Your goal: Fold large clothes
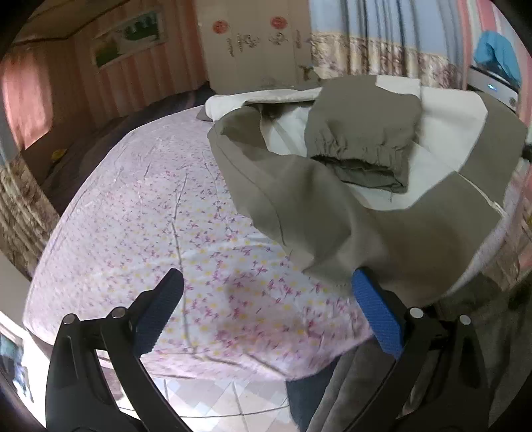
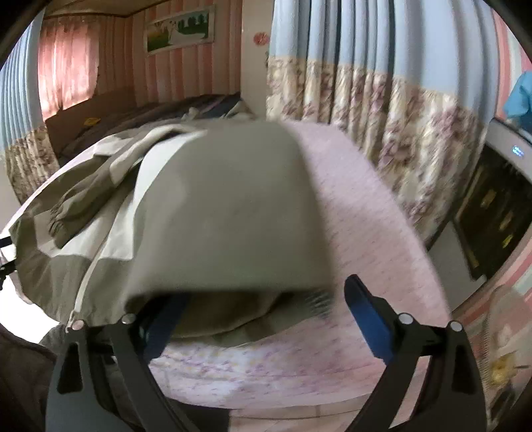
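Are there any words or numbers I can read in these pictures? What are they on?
No text can be read.
Red round stickers on the wardrobe: too blurred to read.
Dark brush-like marks on the wardrobe doors: may be writing or decoration; I cannot tell.
Small blue glowing display on the grey machine: too small and blurred to read.
The jacket shows no label.
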Tool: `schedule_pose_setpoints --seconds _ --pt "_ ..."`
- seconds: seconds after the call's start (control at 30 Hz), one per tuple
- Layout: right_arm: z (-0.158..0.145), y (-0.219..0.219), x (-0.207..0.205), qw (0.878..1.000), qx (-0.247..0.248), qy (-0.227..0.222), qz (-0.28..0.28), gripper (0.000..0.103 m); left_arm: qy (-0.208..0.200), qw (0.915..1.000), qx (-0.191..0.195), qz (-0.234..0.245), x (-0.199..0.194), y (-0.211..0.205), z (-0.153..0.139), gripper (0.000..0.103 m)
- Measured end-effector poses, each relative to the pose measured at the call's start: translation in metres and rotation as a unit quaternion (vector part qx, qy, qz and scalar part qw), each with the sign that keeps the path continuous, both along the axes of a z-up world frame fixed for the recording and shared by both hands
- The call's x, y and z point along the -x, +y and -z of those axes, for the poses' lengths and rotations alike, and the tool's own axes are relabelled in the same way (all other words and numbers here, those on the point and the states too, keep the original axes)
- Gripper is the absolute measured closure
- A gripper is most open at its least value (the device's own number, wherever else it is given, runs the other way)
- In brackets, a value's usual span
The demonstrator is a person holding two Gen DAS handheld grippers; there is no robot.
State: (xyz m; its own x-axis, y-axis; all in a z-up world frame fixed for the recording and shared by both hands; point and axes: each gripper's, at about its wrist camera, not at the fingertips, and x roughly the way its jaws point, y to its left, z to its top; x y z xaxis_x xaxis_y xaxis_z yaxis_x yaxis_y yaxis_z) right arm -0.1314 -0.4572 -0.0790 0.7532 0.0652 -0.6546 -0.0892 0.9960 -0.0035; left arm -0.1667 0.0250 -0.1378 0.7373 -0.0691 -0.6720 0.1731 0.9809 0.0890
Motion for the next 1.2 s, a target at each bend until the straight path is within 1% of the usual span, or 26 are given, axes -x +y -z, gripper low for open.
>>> schedule_pose_setpoints --seconds 0.03,0.07,0.1,0.13,0.17,0.2,0.23,0.27,0.3,0.37,0.4,0.43,0.5,0.57,0.63,0.73,0.8,0.9,0.93,1.0,1.03,1.07,1.1,1.13,1.17,1.2 --pt "0.004 0.003 0.000 1.000 -0.005 0.002 -0.005 0.035 -0.003 0.9999 0.013 -0.003 -0.003 0.000 0.000 0.003" --pt "0.008 0.008 -0.001 1.000 -0.006 0.005 -0.012 0.047 -0.006 0.9994 0.032 -0.009 -0.006 0.000 0.002 0.003" --pt "0.010 0.013 -0.002 1.000 -0.005 0.006 -0.013 0.053 -0.007 0.9991 0.039 -0.013 -0.009 -0.001 0.003 0.003" --pt "0.012 0.015 -0.003 1.000 -0.007 0.008 -0.013 0.066 -0.009 0.9987 0.048 -0.018 -0.012 -0.002 0.005 0.003" --pt "0.014 0.017 -0.004 1.000 -0.007 0.010 -0.015 0.083 -0.009 0.9978 0.062 -0.021 -0.016 -0.003 0.007 0.003" --pt "0.013 0.019 -0.004 1.000 -0.004 0.008 -0.016 0.090 -0.009 0.9971 0.072 -0.019 -0.018 -0.005 0.008 0.008" --pt "0.011 0.021 -0.004 1.000 -0.004 0.005 -0.018 0.096 -0.009 0.9963 0.085 -0.012 -0.021 -0.007 0.008 0.022" --pt "0.007 0.021 -0.004 1.000 -0.010 0.002 -0.023 0.098 -0.004 0.9955 0.095 0.000 -0.025 -0.010 0.007 0.033" --pt "0.003 0.022 -0.002 0.999 -0.016 -0.004 -0.027 0.098 0.005 0.9940 0.107 0.021 -0.029 -0.015 0.004 0.056" --pt "-0.011 0.022 0.001 0.998 -0.036 -0.024 -0.034 0.099 0.001 0.9947 0.096 0.038 -0.033 -0.026 -0.004 0.075" --pt "-0.017 0.022 0.002 0.998 -0.046 -0.034 -0.038 0.099 -0.001 0.9943 0.091 0.055 -0.036 -0.033 -0.010 0.088" --pt "-0.027 0.023 0.004 0.997 -0.053 -0.047 -0.043 0.099 -0.006 0.9940 0.090 0.062 -0.038 -0.036 -0.019 0.093" --pt "-0.043 0.024 0.005 0.994 -0.064 -0.071 -0.047 0.099 -0.023 0.9920 0.102 0.071 -0.041 -0.038 -0.043 0.096" --pt "-0.062 0.023 0.008 0.991 -0.075 -0.099 -0.053 0.100 -0.045 0.9911 0.100 0.075 -0.040 -0.037 -0.071 0.097" --pt "-0.081 0.019 0.013 0.986 -0.091 -0.127 -0.056 0.100 -0.071 0.9905 0.095 0.070 -0.038 -0.032 -0.106 0.098" --pt "-0.109 0.011 0.019 0.977 -0.123 -0.162 -0.061 0.100 -0.096 0.9879 0.112 0.048 -0.030 -0.012 -0.150 0.098" --pt "-0.123 0.008 0.021 0.972 -0.141 -0.176 -0.067 0.100 -0.109 0.9875 0.110 0.029 -0.025 0.002 -0.168 0.098" --pt "-0.133 0.008 0.023 0.966 -0.168 -0.178 -0.083 0.100 -0.122 0.9859 0.114 0.000 -0.015 0.024 -0.188 0.098" --pt "-0.135 0.009 0.022 0.967 -0.166 -0.168 -0.093 0.100 -0.117 0.9872 0.107 -0.009 -0.014 0.030 -0.191 0.098" --pt "-0.136 0.008 0.026 0.973 -0.141 -0.166 -0.078 0.091 -0.108 0.9884 0.103 -0.026 -0.010 0.043 -0.189 0.094" --pt "-0.133 0.005 0.029 0.976 -0.129 -0.160 -0.070 0.077 -0.104 0.9894 0.096 -0.031 -0.007 0.047 -0.188 0.087" --pt "-0.131 0.002 0.030 0.978 -0.123 -0.153 -0.067 0.035 -0.094 0.9916 0.083 -0.034 -0.006 0.050 -0.185 0.084" --pt "-0.131 -0.006 0.030 0.980 -0.111 -0.154 -0.055 0.016 -0.092 0.9925 0.066 -0.046 -0.001 0.054 -0.183 0.057" --pt "-0.131 -0.015 0.038 0.980 -0.099 -0.172 -0.032 0.008 -0.099 0.9915 0.054 -0.064 0.005 0.059 -0.183 0.014" --pt "-0.133 -0.027 0.046 0.977 -0.098 -0.188 -0.016 0.008 -0.104 0.9897 0.050 -0.085 0.010 0.066 -0.183 0.003" --pt "-0.135 -0.034 0.048 0.978 -0.099 -0.185 -0.009 0.008 -0.103 0.9884 0.053 -0.098 0.013 0.073 -0.183 0.004"
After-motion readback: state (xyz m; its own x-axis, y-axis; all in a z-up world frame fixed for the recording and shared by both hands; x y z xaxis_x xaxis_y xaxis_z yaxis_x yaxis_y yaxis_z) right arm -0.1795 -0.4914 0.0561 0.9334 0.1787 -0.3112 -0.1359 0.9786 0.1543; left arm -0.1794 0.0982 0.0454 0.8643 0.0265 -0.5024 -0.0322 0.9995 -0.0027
